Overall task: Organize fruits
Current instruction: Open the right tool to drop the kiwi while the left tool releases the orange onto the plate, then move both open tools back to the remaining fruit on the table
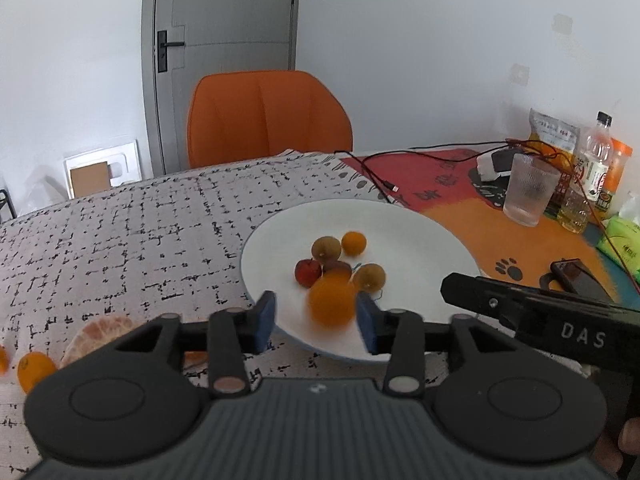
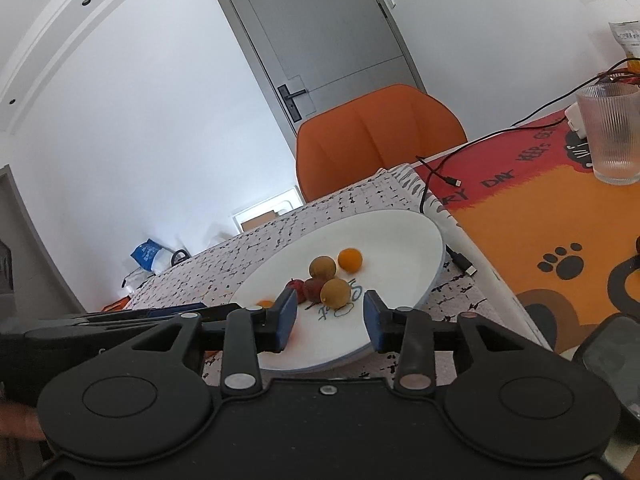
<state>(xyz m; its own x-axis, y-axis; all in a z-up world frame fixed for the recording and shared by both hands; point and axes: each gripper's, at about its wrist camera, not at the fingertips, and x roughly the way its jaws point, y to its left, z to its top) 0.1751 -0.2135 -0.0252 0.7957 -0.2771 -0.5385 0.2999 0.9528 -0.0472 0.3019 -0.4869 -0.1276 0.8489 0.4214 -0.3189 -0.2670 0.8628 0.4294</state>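
Fruit piling up on the plate (image 1: 420, 236)!
Blurred orange (image 1: 332, 300) between left gripper (image 1: 316, 320) pads, jaws parted, not pressing; right gripper (image 2: 330, 320) gaping, empty. Huddled mid-plate: small orange (image 1: 353, 242), two brownish fruits (image 1: 326, 247), red ones (image 1: 308, 273).

1. A round orange fruit (image 1: 332, 302) between the left jaws is showing motion-blurred; contact is unclear.
2. A peeled orange citrus (image 1: 100, 336) is sitting half hidden behind the gripper body.
3. A dark phone (image 2: 612, 364) is being cut off by the frame edge.
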